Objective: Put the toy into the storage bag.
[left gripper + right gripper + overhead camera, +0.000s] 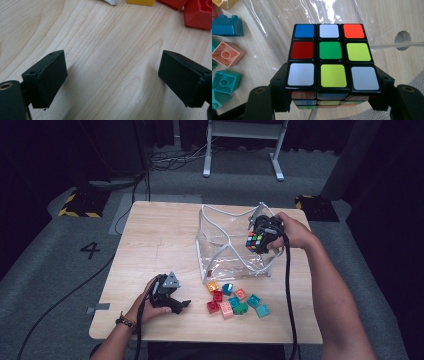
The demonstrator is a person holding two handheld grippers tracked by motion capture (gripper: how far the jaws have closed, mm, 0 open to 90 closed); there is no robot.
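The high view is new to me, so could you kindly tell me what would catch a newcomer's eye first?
Most striking is the scrambled puzzle cube, clamped in the right claw above the clear plastic bag at the table's far right. Next comes the bright cluster of toy bricks on the wooden table just in front of the bag. The left claw rests open near the front left, holding nothing.

A lab: hazard-striped floor blocks (80,202), taped floor number (90,250), trailing cables (65,297).
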